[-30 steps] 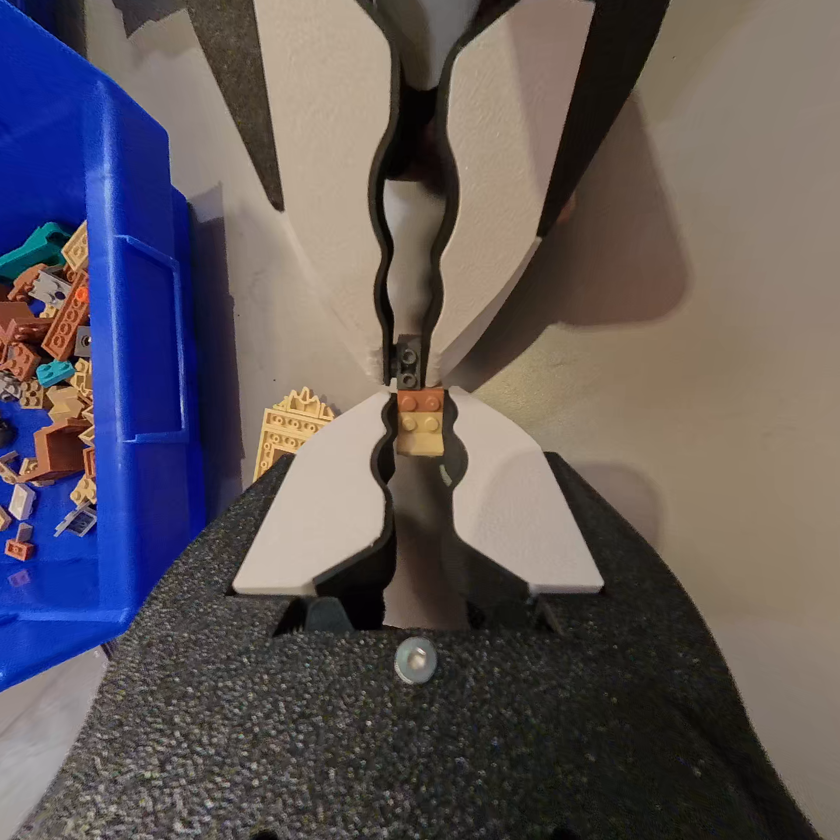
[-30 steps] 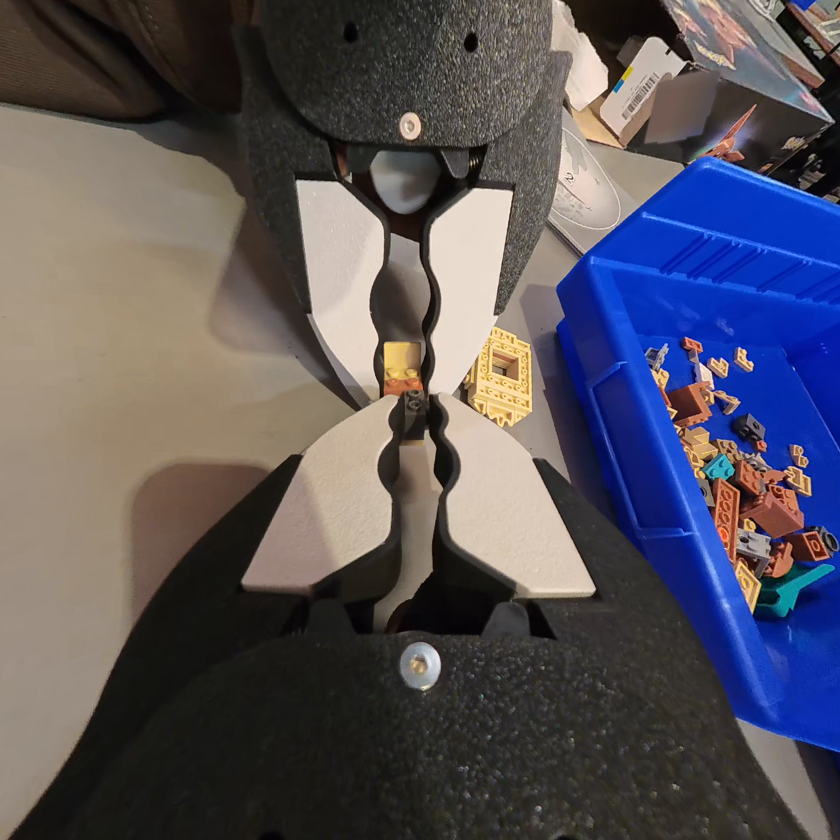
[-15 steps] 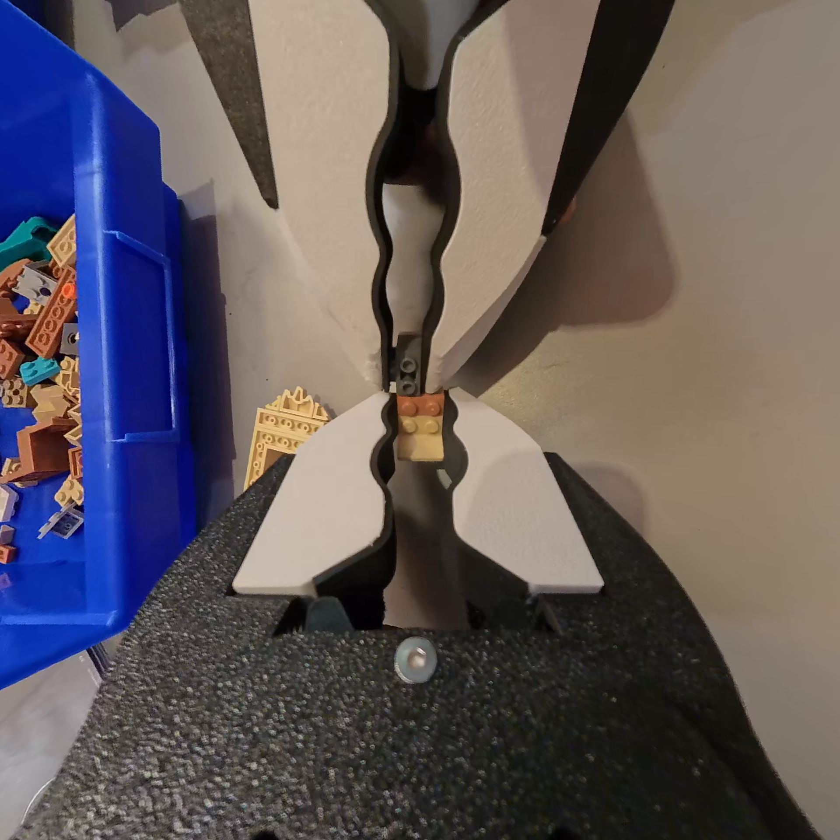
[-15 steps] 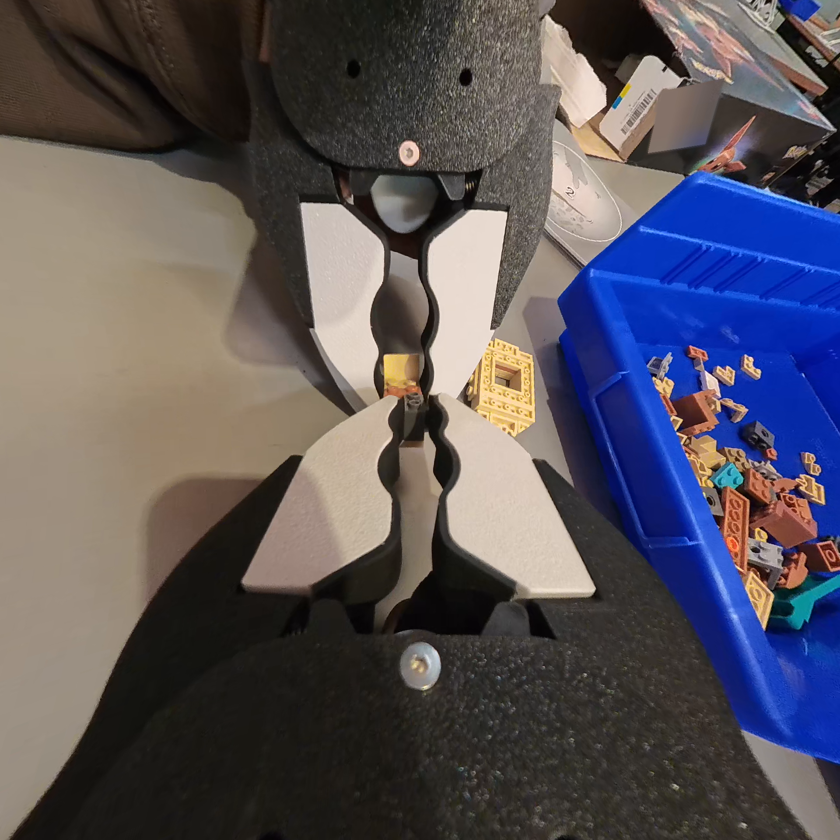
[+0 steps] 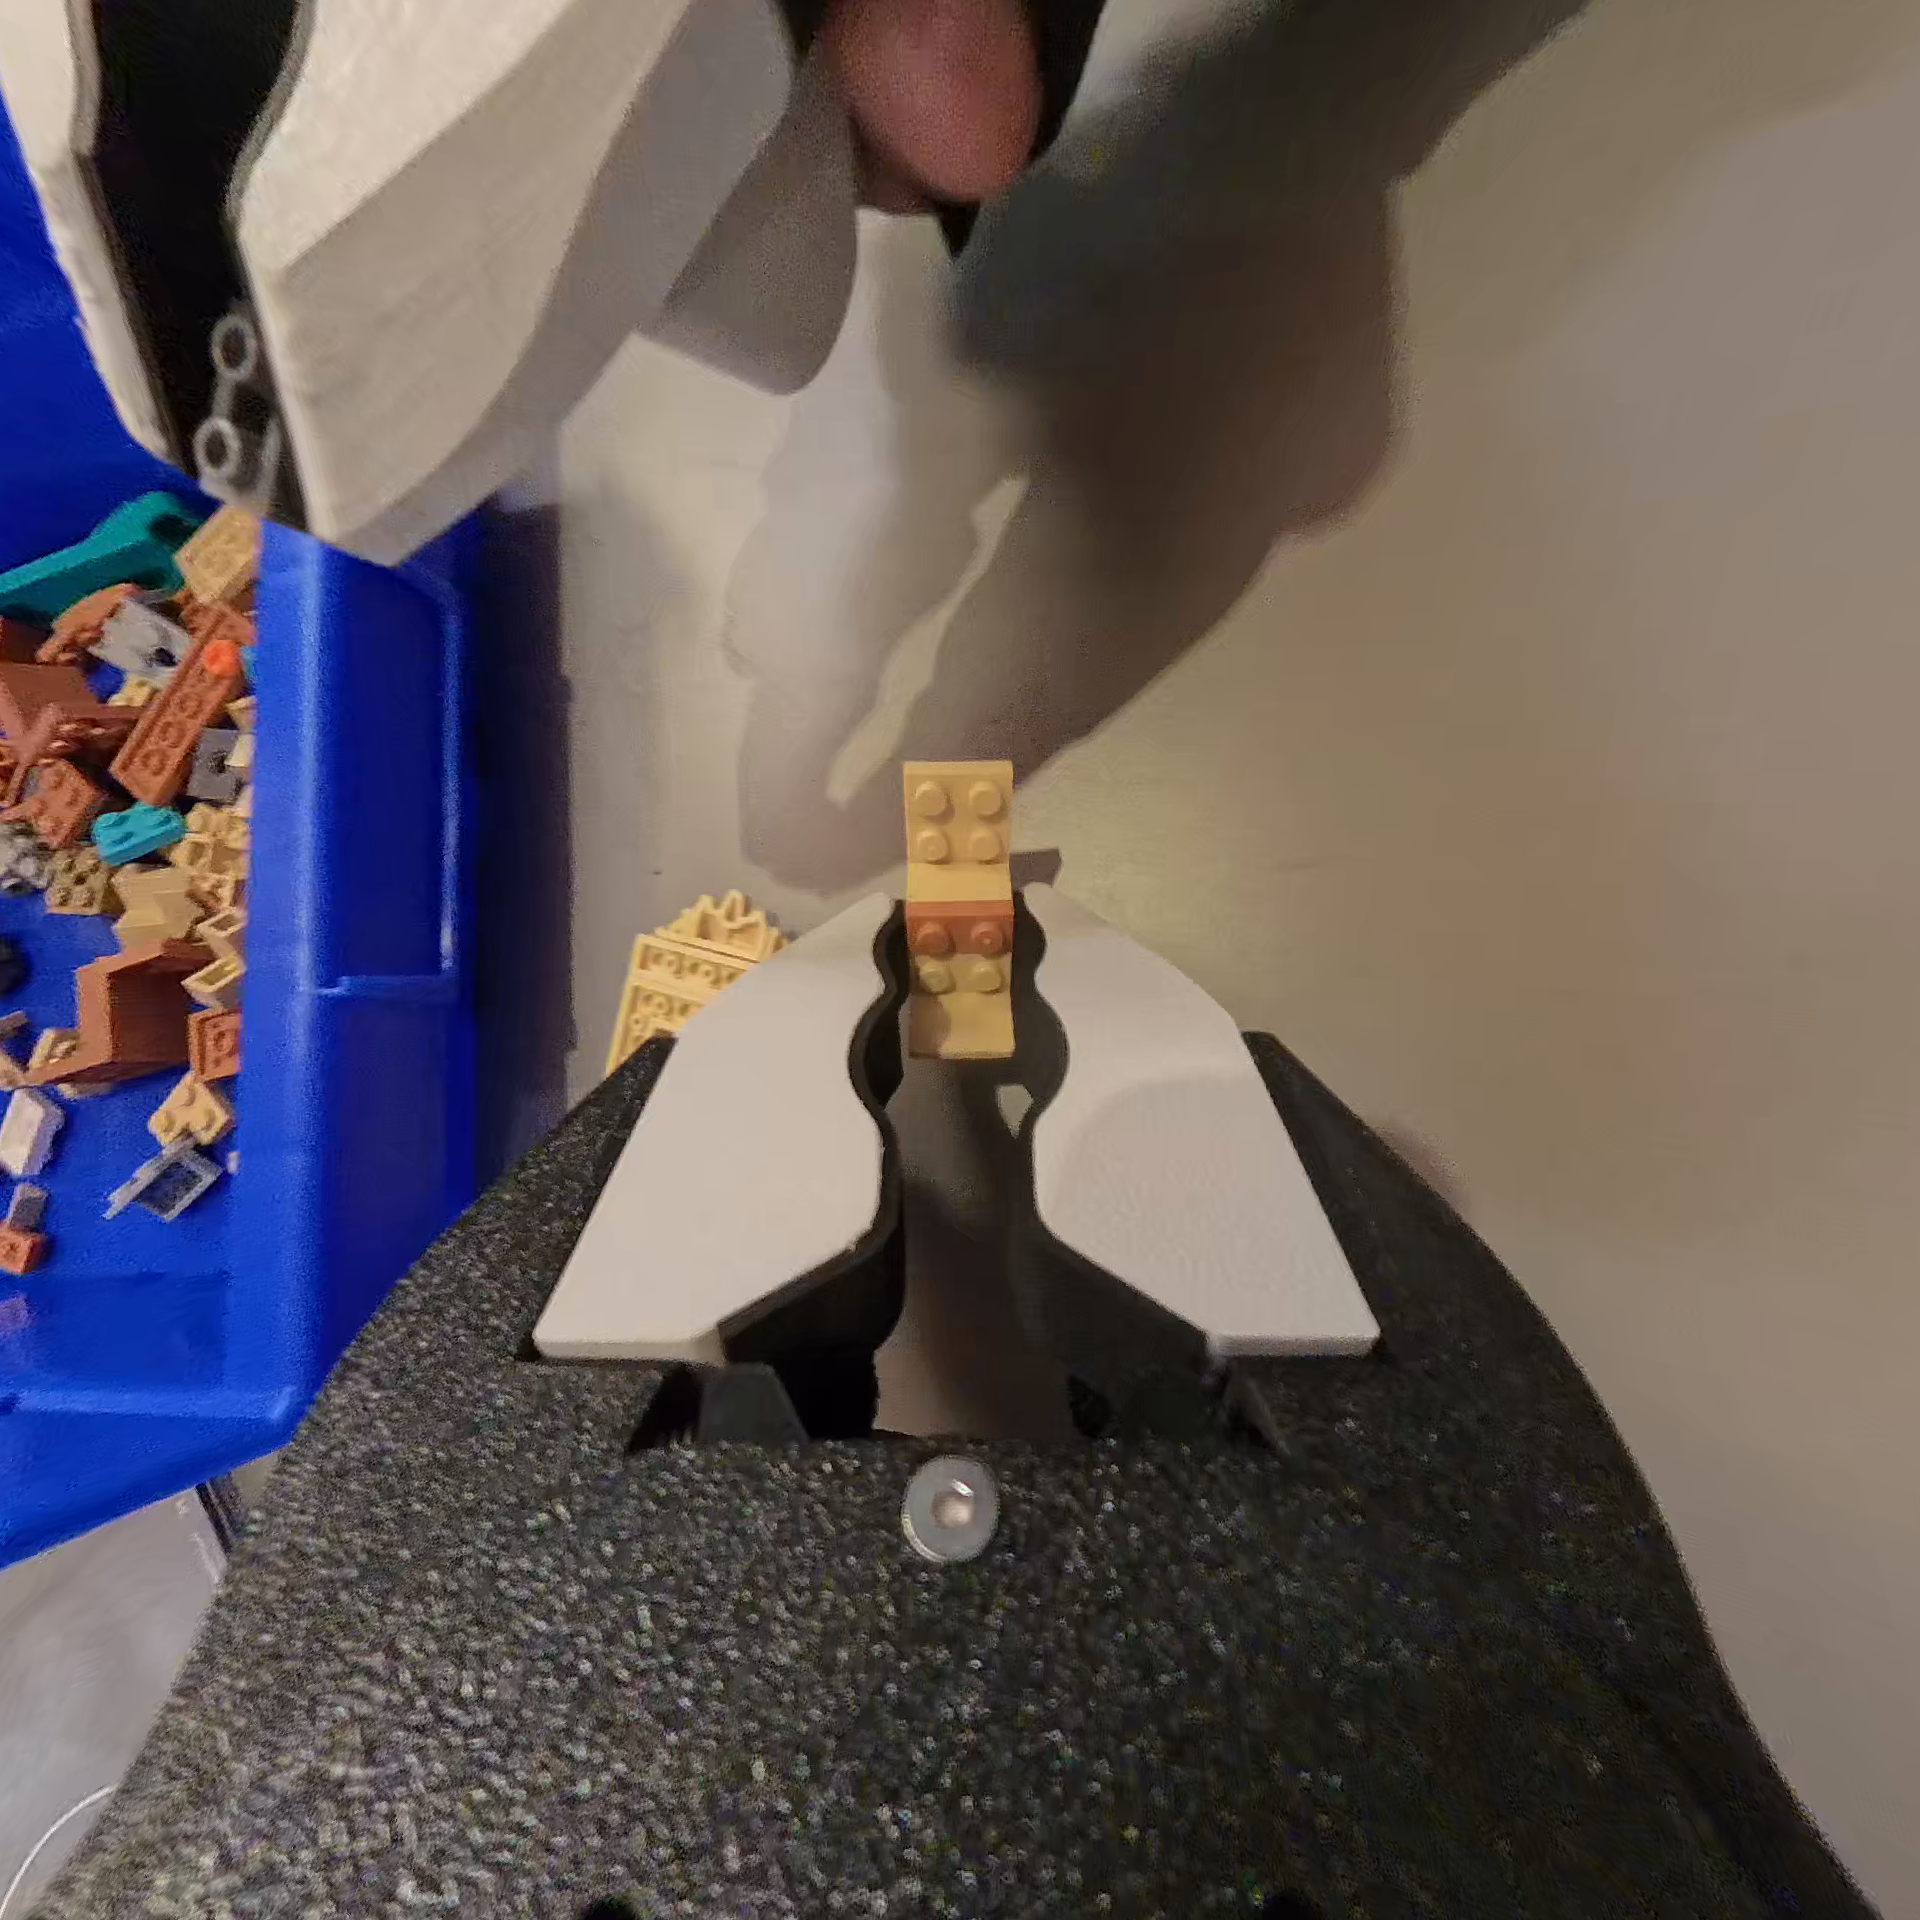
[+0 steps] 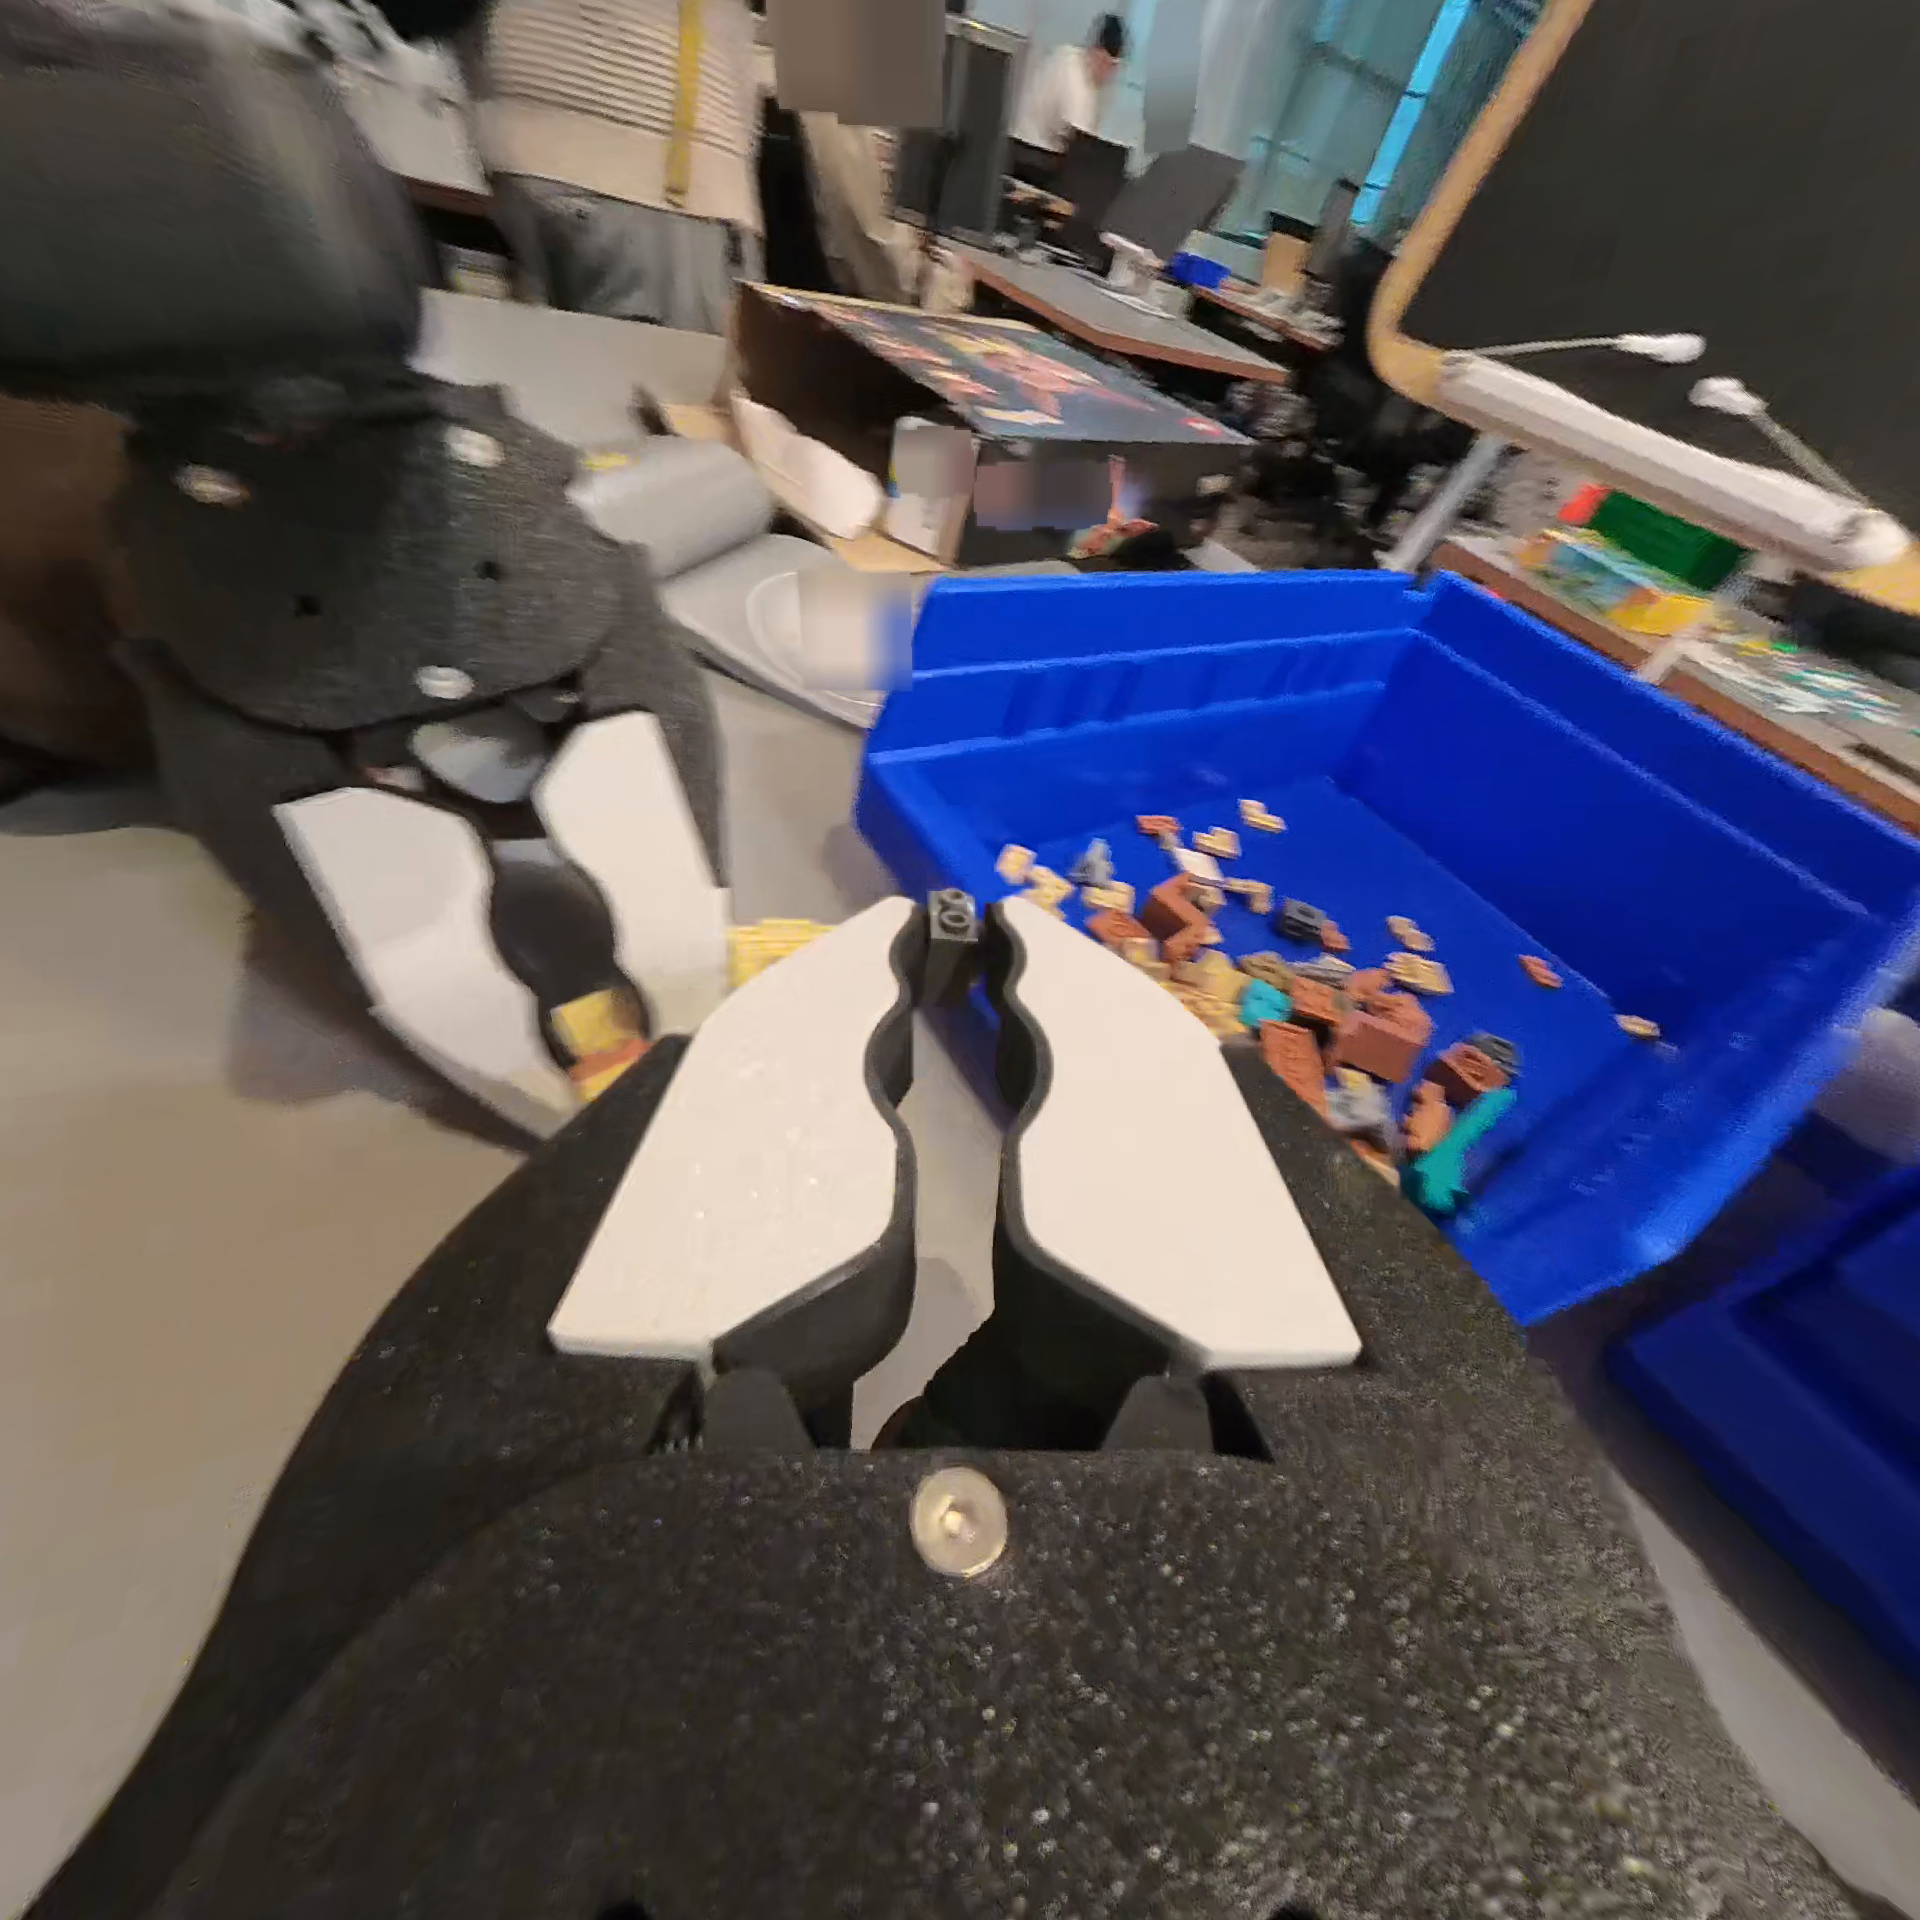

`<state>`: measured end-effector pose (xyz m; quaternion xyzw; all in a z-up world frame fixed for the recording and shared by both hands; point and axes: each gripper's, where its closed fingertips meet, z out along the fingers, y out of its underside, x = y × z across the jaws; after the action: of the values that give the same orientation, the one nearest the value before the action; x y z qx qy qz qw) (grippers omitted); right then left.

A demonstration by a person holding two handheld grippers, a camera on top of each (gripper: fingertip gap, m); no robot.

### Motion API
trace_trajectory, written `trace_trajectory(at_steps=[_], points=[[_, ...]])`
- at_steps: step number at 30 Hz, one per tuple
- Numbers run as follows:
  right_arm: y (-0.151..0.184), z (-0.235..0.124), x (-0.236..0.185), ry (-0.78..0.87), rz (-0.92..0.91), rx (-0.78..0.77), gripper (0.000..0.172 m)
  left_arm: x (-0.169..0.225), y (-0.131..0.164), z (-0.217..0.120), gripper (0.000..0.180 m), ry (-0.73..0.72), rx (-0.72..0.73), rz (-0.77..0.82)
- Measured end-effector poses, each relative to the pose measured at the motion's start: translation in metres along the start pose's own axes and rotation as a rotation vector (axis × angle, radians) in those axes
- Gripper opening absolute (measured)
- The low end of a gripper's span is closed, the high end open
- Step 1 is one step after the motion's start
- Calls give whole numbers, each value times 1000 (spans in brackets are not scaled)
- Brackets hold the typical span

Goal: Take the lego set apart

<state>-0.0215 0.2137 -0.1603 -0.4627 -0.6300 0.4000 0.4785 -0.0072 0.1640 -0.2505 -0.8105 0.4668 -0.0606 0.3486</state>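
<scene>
My left gripper (image 5: 958, 914) is shut on a small stack of tan and reddish-brown bricks (image 5: 958, 904), whose tan studded end sticks out past the fingertips. My right gripper (image 6: 951, 920) is shut on a small dark grey brick (image 6: 951, 935) held upright at its tips. In the left wrist view the right gripper (image 5: 234, 416) shows blurred at the upper left over the bin, the grey brick between its fingers. In the right wrist view the left gripper (image 6: 582, 1023) is at the left, low over the table, with the tan stack in it.
A blue bin (image 6: 1558, 1226) holds several loose tan, brown, grey and teal bricks; it also shows in the left wrist view (image 5: 353, 935). A tan studded plate piece (image 5: 691, 961) lies on the grey table beside the bin. Boxes, desks and people stand behind. About 10 cm separates my left fingertips from my right. The tan studded plate piece (image 5: 691, 961) sits 4 cm or so from the ends of my left fingers.
The two grippers, tip to tip before, have pulled apart. The right gripper has swung away towards the bin with the dark grey brick. The tan stack's far end is now uncovered.
</scene>
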Motion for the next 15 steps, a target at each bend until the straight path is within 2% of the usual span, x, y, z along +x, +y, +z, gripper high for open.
trace_trajectory(at_steps=[4,6,9,12,15], points=[[6,16,53,309,-63,-122,14,-11,-8,-8,17,-36,64,-52],[10,24,72,396,-6,-177,27,-16,-10,-11,17,-64,85,-63],[11,32,73,392,86,-179,37,-25,-11,-14,18,-104,110,-84],[6,27,63,369,31,-147,37,-28,-16,-20,17,-116,150,-93],[-13,17,36,211,-1,-15,34,-26,-29,-31,17,-65,258,-148]])
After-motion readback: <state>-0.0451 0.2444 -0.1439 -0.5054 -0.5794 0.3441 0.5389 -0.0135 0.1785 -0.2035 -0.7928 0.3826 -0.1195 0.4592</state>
